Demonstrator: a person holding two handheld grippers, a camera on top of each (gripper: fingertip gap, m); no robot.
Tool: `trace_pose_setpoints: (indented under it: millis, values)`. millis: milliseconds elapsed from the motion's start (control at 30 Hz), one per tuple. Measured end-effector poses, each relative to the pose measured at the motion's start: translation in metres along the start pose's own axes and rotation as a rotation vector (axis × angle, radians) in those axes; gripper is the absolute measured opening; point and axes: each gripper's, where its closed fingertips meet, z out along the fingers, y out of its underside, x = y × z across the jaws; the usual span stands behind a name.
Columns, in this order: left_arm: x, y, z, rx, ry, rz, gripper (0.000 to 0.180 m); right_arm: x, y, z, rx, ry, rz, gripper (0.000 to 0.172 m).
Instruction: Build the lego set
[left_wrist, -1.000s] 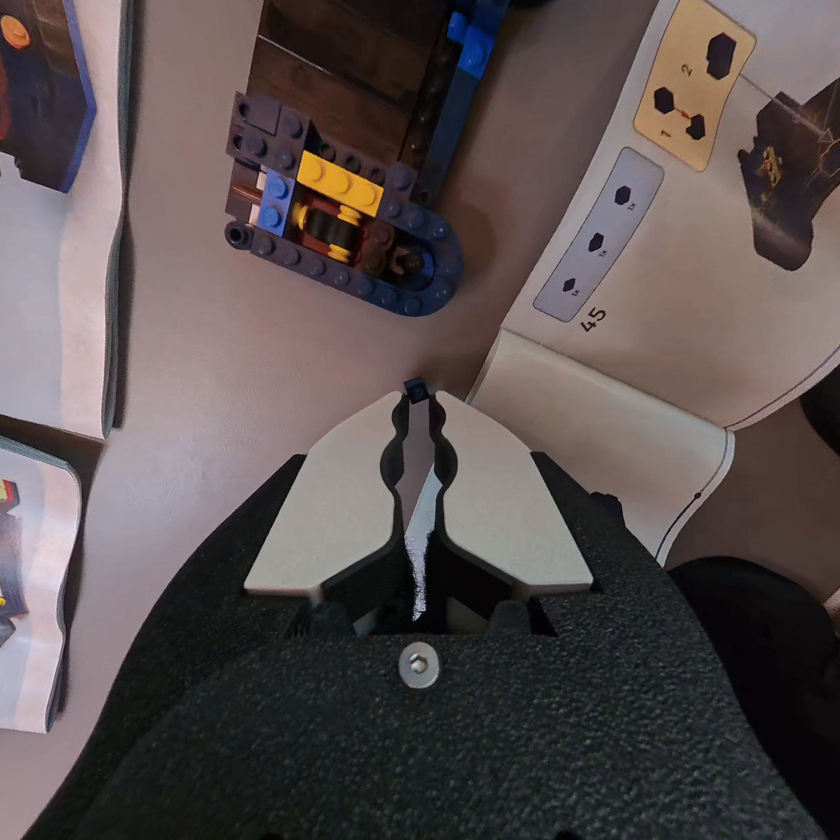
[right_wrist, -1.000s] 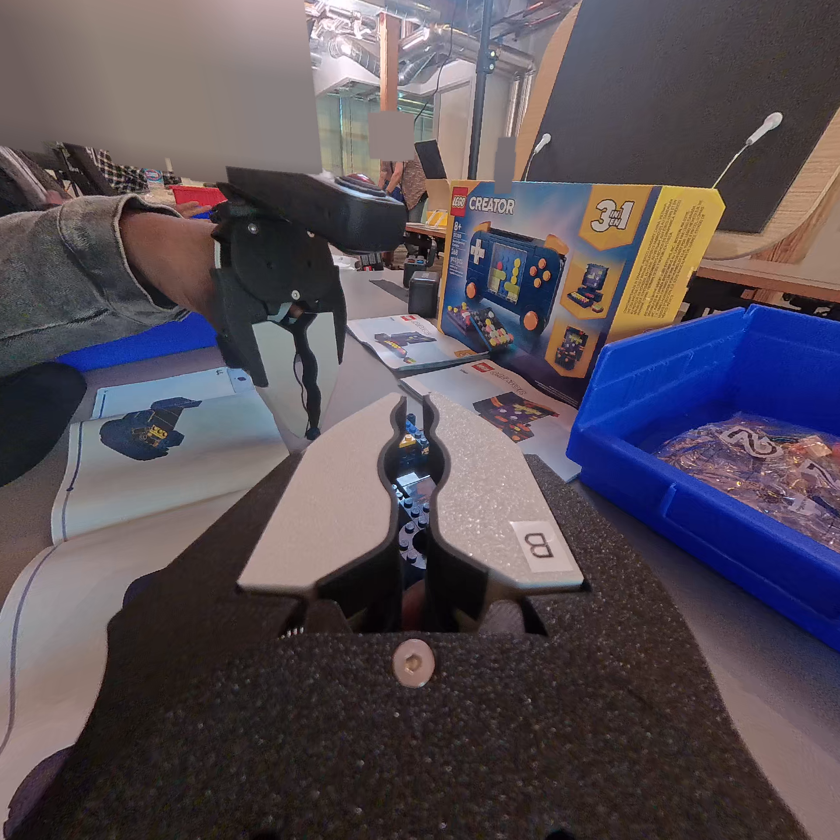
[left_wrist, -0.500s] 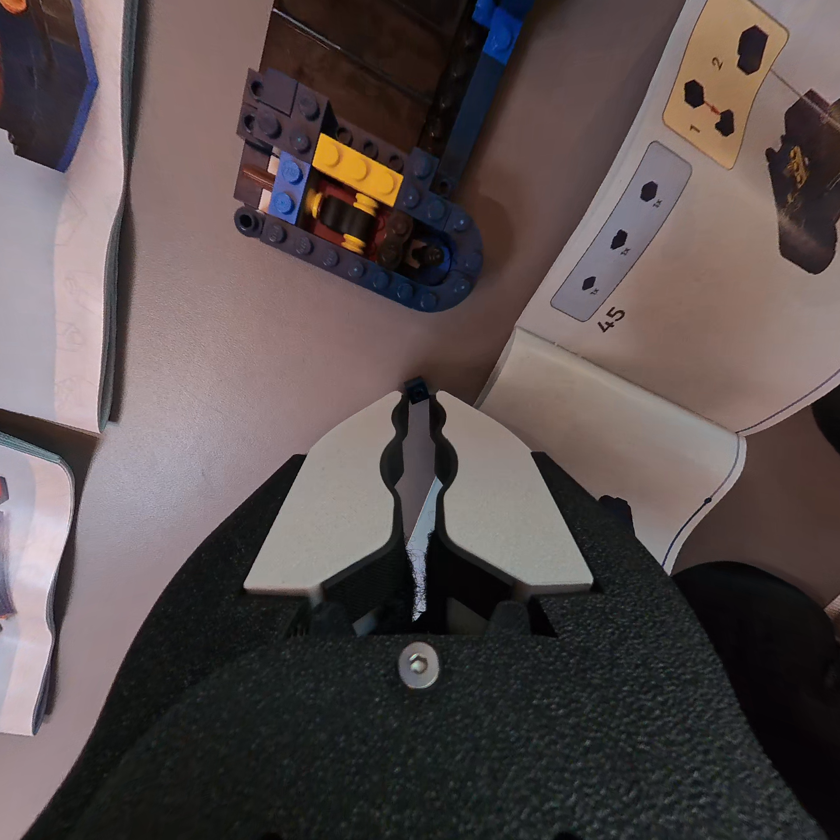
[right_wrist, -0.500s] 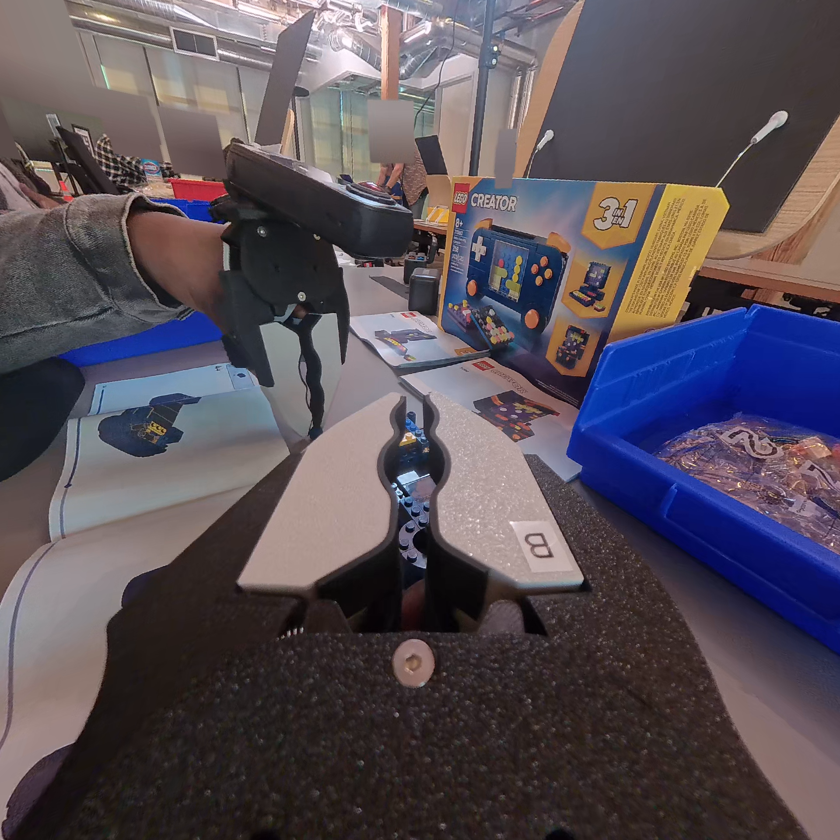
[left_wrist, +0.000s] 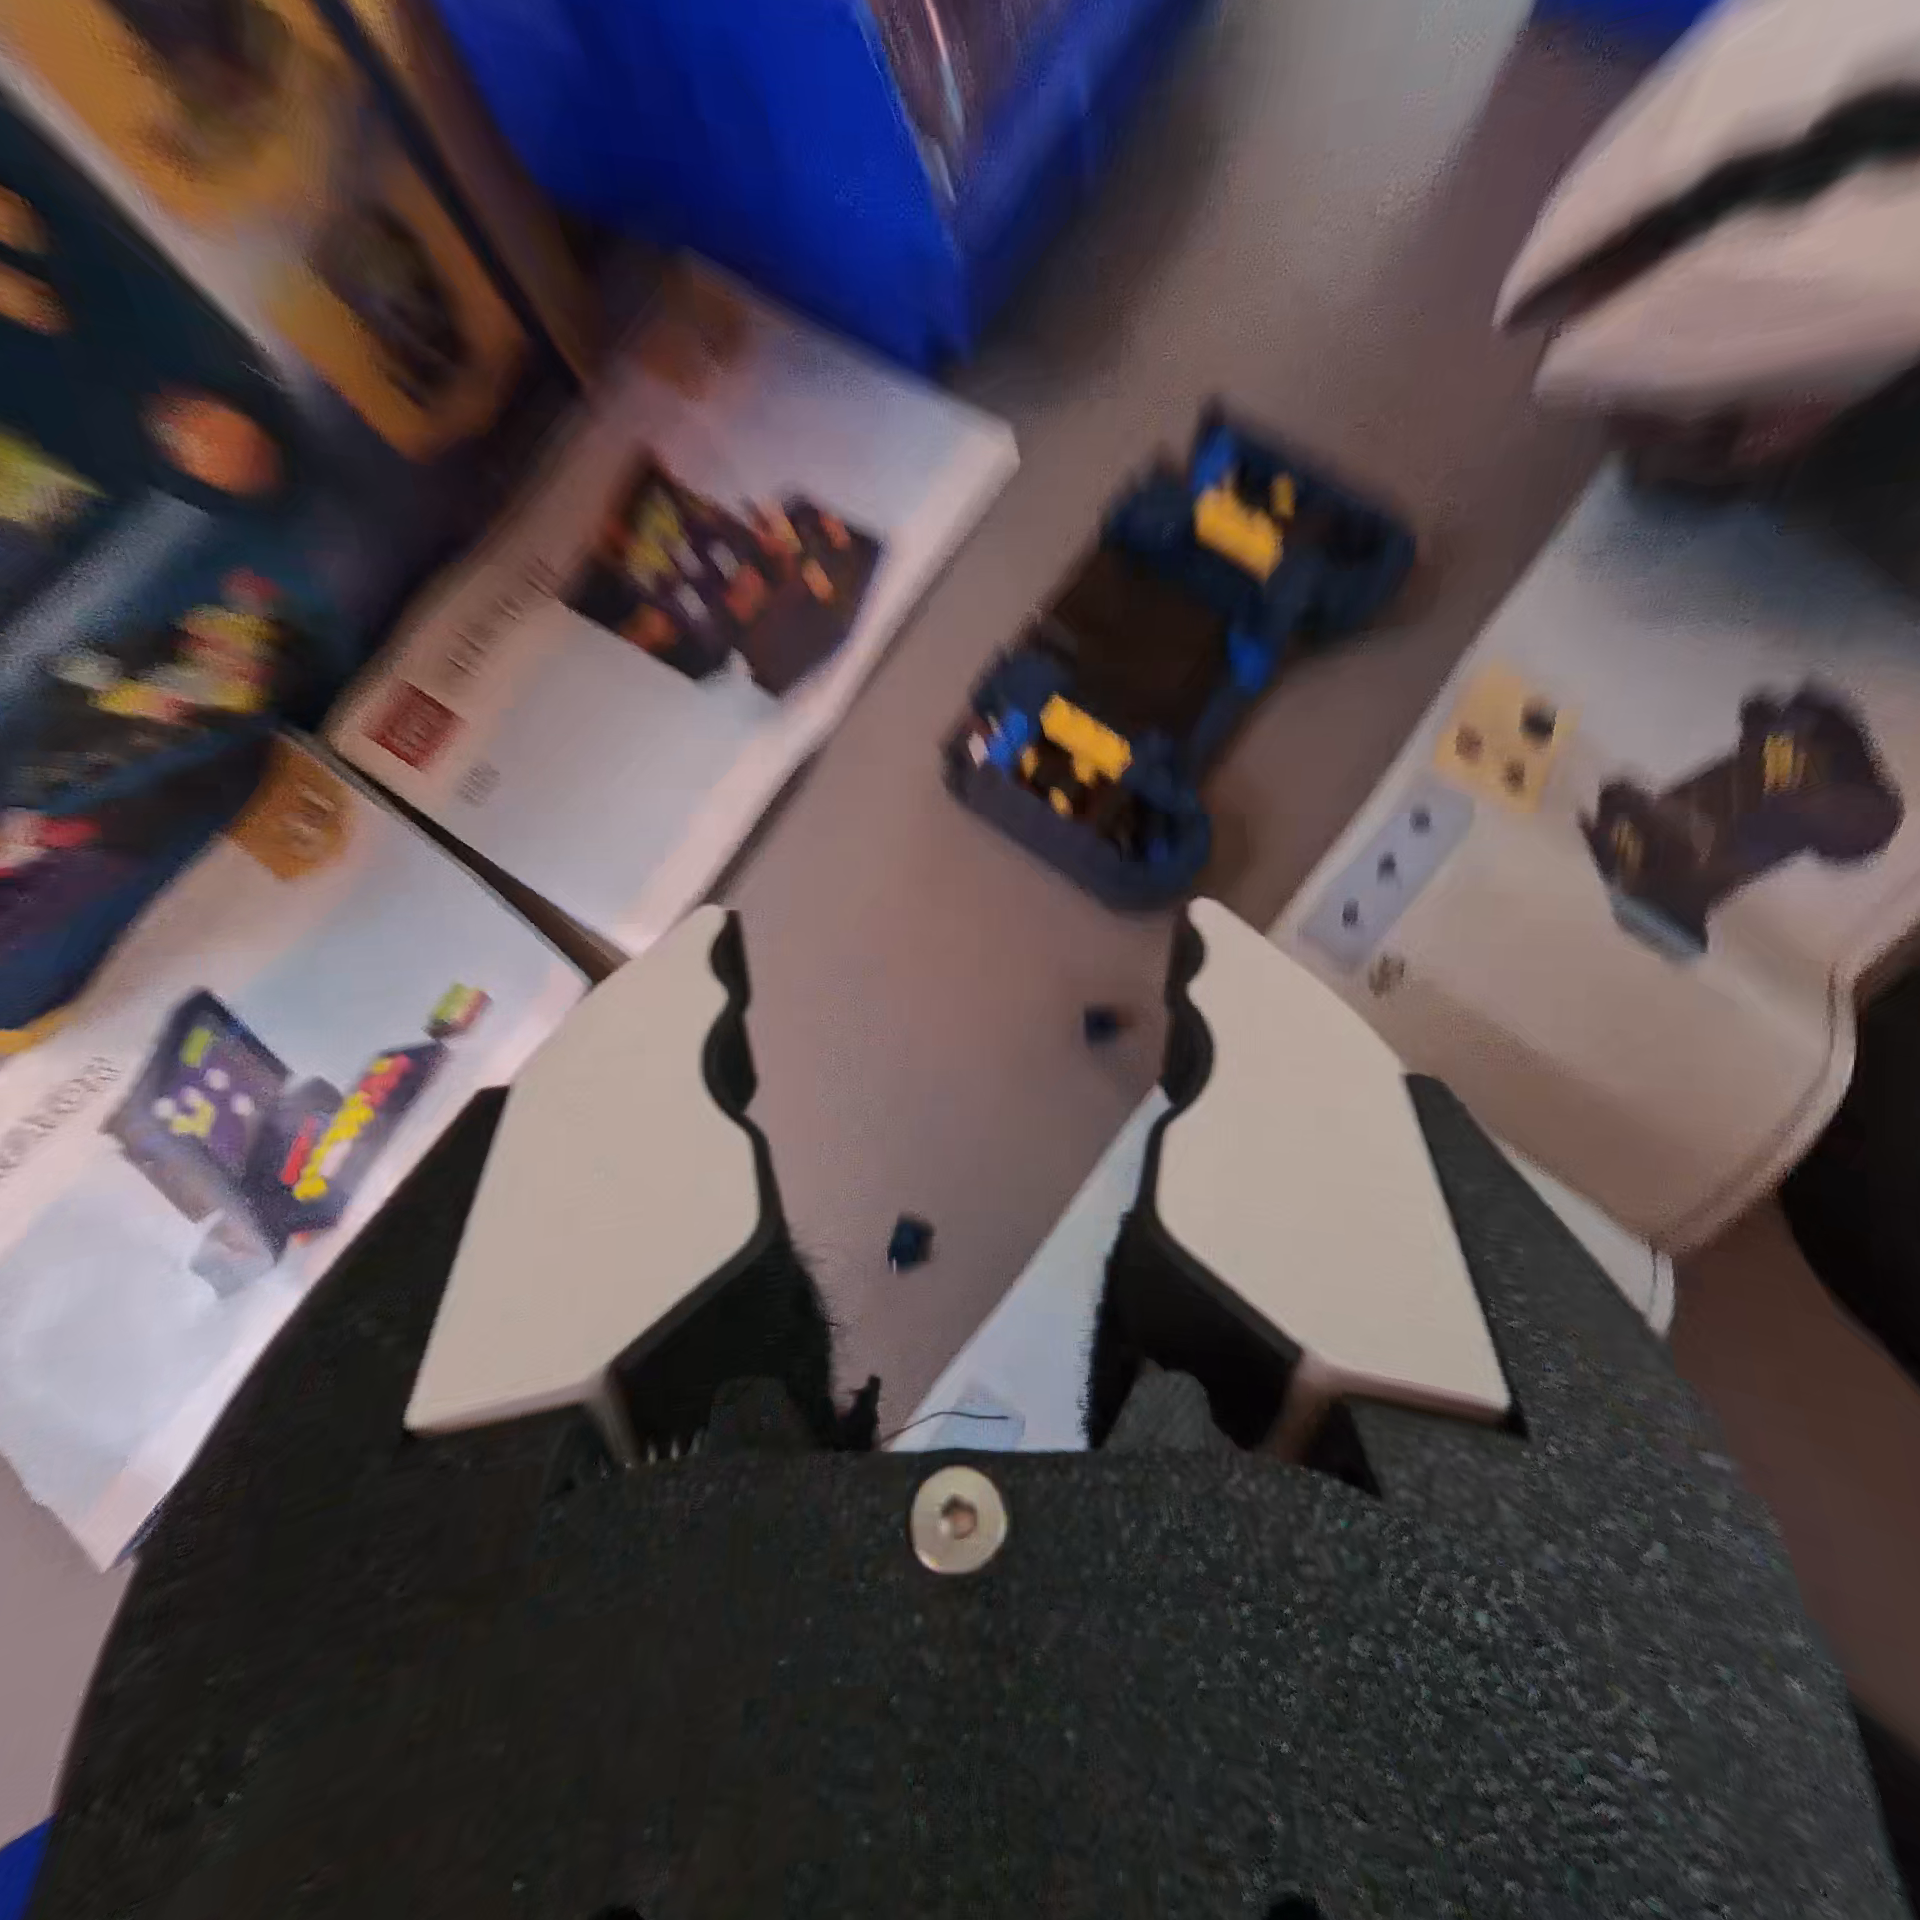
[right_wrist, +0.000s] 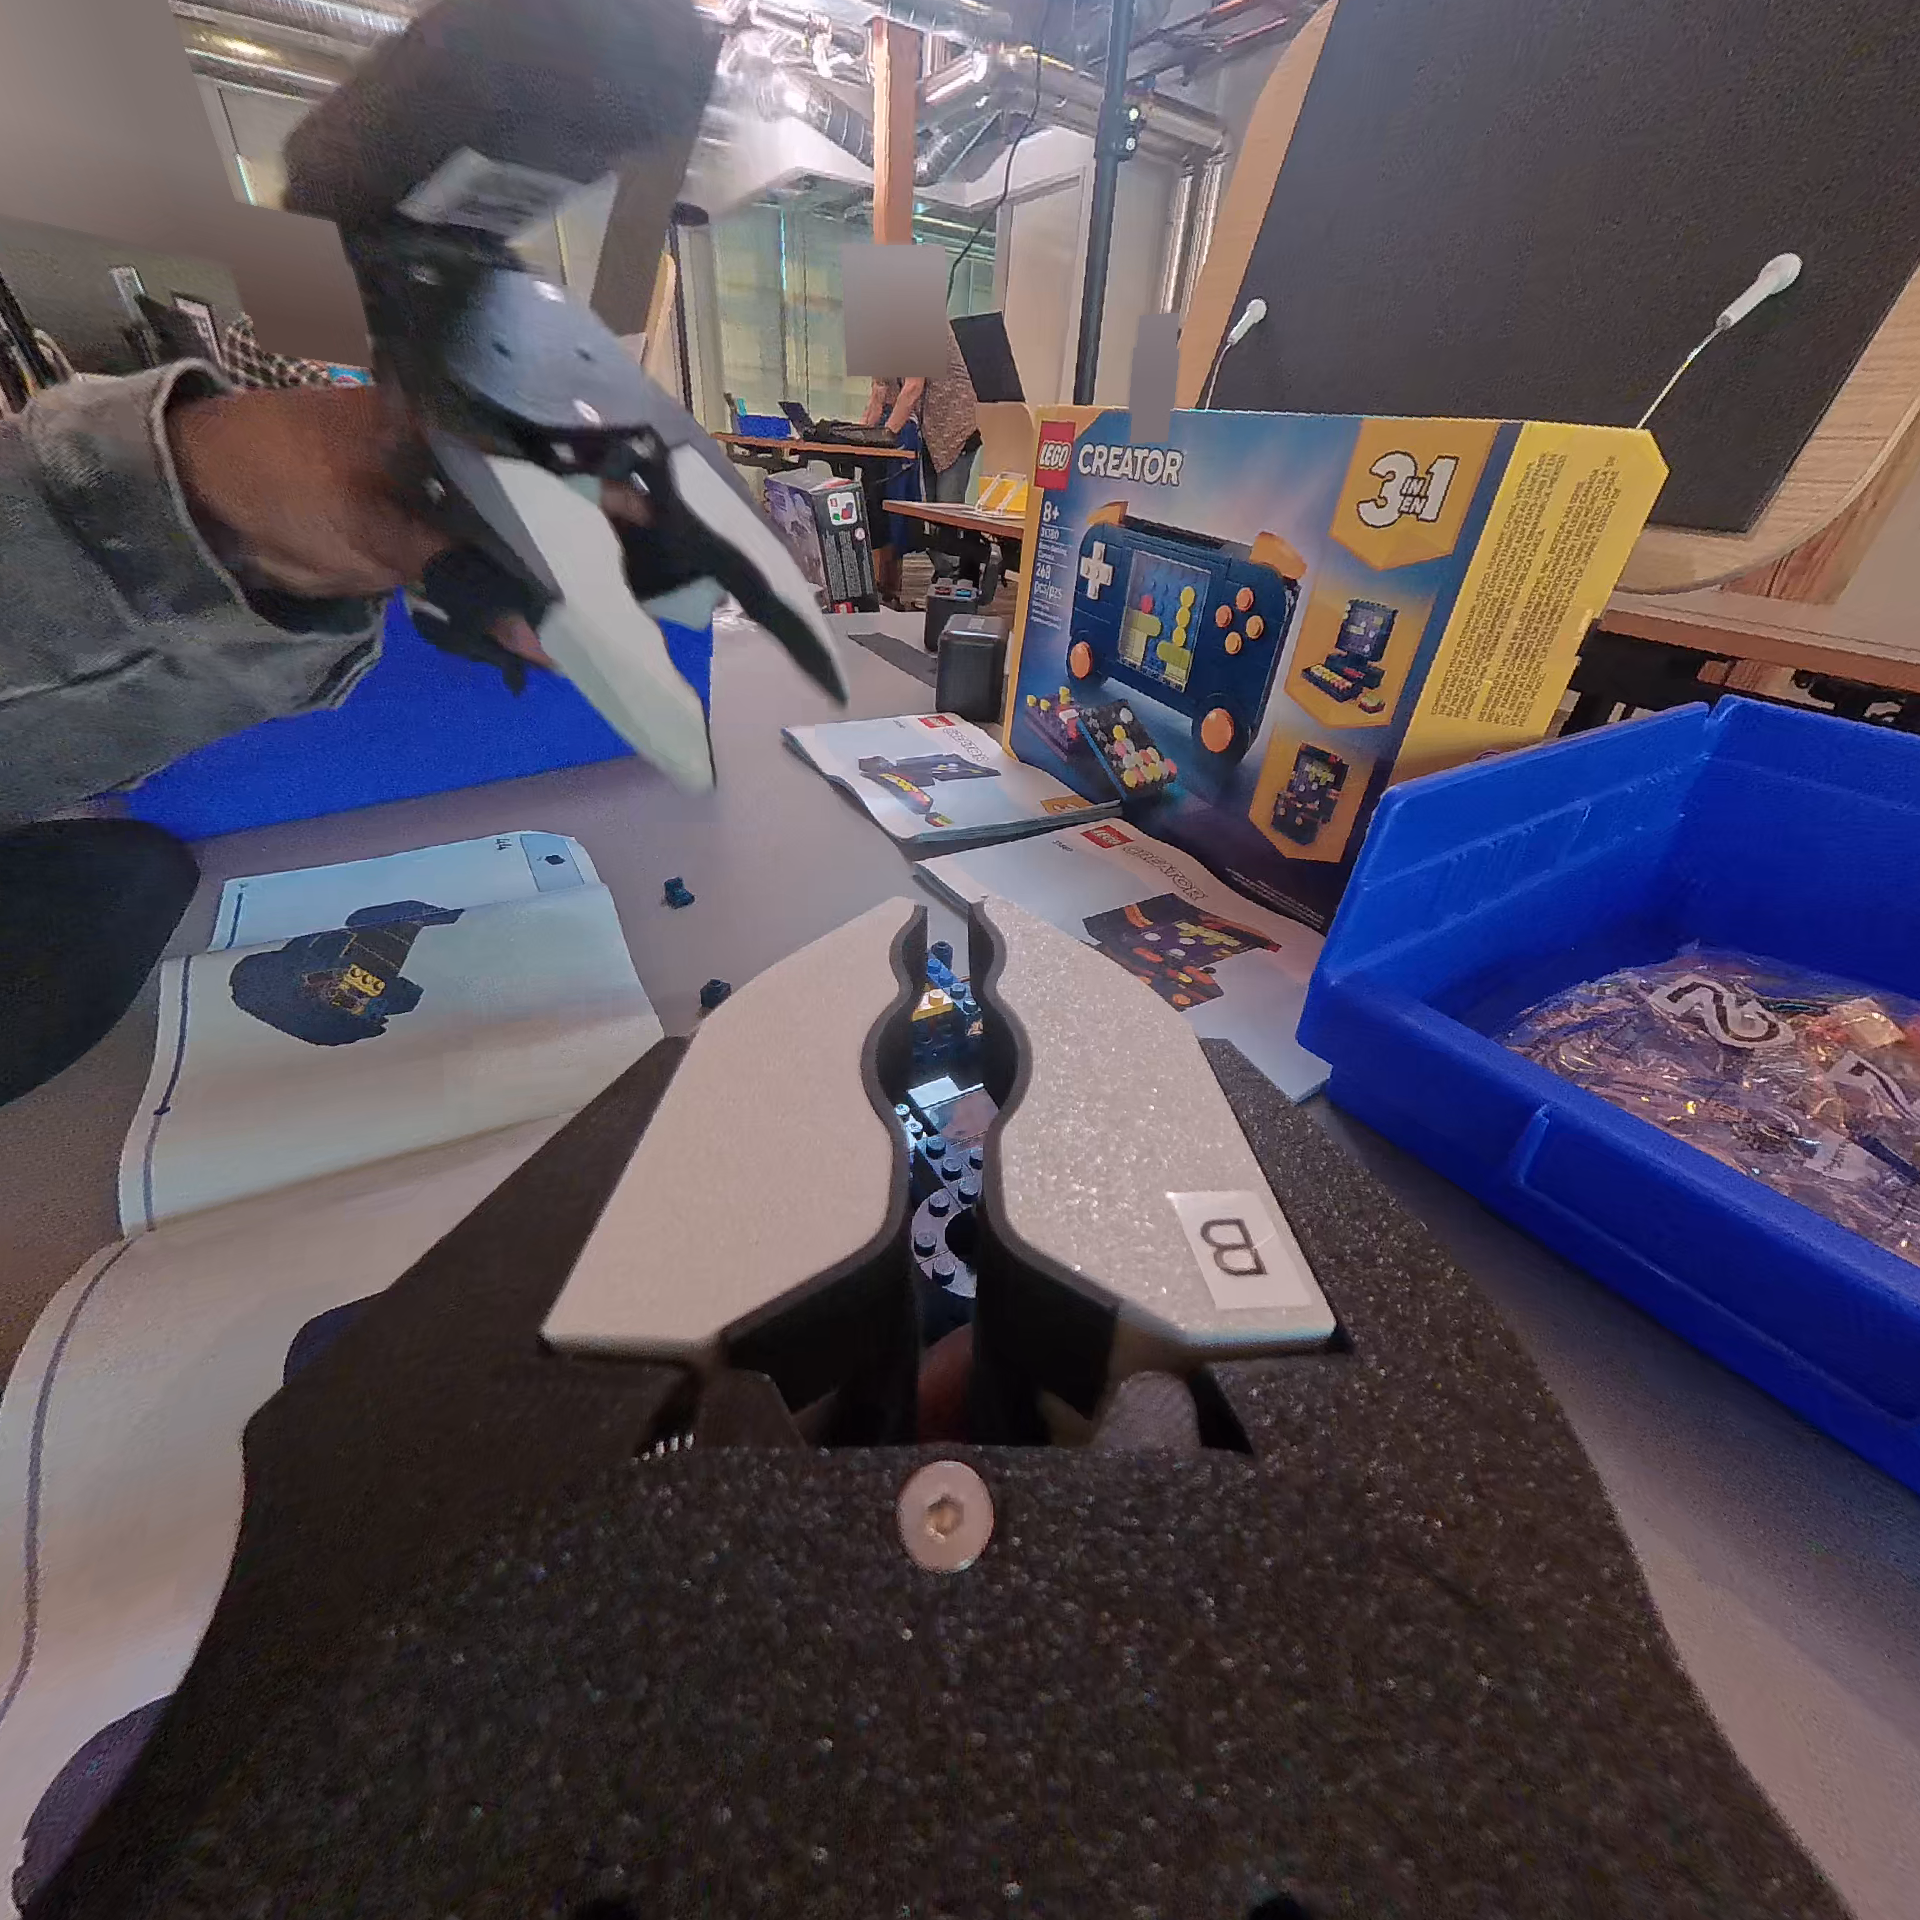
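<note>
Your left gripper (left_wrist: 956, 935) hangs above the table with its fingers spread wide and bare; your right gripper (right_wrist: 948, 920) sits low at the frame's centre, its fingers nearly closed around the dark blue brick model (right_wrist: 940, 1049), though whether the pads press it you cannot tell; in the left wrist view that model (left_wrist: 1174, 686) lies at centre right on the grey-brown table (left_wrist: 935, 1039); two tiny dark blue pieces (left_wrist: 1101, 1023) (left_wrist: 909, 1242) lie loose on the table between the spread fingers, apart from both; three instruction booklets show: one open (right_wrist: 395, 987) at the left of the right wrist view, two closed (right_wrist: 935, 779) (right_wrist: 1143, 925) at centre right, before one upright toy box (right_wrist: 1330, 613); one blue bin (right_wrist: 1621, 1039) of clear bags fills the right edge; behind, an open workroom with desks and a black panel (right_wrist: 1558, 208) at upper right; bare table lies between open booklet and closed booklets
</note>
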Motion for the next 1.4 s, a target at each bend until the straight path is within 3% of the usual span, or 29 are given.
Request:
trace_pose_setpoints:
  millis: [67, 100, 300, 433, 533, 633, 733, 800, 867, 967, 1100, 1400]
  values:
    - [-0.003, -0.022, -0.021, 0.331, -0.042, -0.064, 0.117, 0.0, 0.0, 0.0, 0.003, 0.001, 0.004, 0.006]
    - [-0.001, -0.023, -0.031, 0.456, -0.032, -0.09, 0.127, 0.0, 0.0, -0.001, 0.003, 0.0, 0.006, 0.006]
    - [-0.006, 0.032, -0.046, 0.573, 0.094, -0.193, 0.11, -0.006, 0.005, 0.001, -0.045, -0.04, -0.007, 0.009]
    - [-0.027, 0.062, -0.06, 0.534, 0.05, -0.1, 0.088, -0.028, 0.015, 0.004, -0.2, -0.186, -0.021, 0.015]
    - [-0.013, 0.071, -0.058, 0.508, 0.189, -0.007, 0.061, -0.064, 0.003, 0.017, -0.317, -0.429, -0.126, 0.021]
    - [-0.011, 0.074, -0.034, 0.43, 0.202, 0.082, 0.062, -0.084, 0.003, 0.037, -0.582, -0.662, -0.318, 0.022]
    - [-0.011, 0.068, -0.01, 0.379, 0.214, 0.123, 0.079, -0.089, 0.018, 0.067, -0.769, -0.837, -0.509, 0.016]
    - [-0.011, 0.071, -0.003, 0.337, 0.217, 0.138, 0.072, -0.088, 0.042, 0.08, -0.874, -0.937, -0.617, 0.015]
    - [-0.008, 0.068, -0.011, 0.401, 0.204, 0.173, 0.063, -0.082, 0.066, 0.088, -0.96, -0.991, -0.691, 0.017]
    - [-0.01, 0.069, -0.027, 0.489, 0.161, 0.207, 0.052, -0.081, 0.087, 0.096, -0.988, -1.027, -0.723, 0.019]
    - [-0.016, 0.092, -0.021, 0.341, 0.192, 0.18, 0.049, -0.084, 0.092, 0.096, -0.986, -1.049, -0.717, 0.015]
    - [-0.007, 0.104, -0.015, 0.245, 0.261, 0.189, 0.05, -0.089, 0.095, 0.1, -0.978, -1.061, -0.712, 0.007]
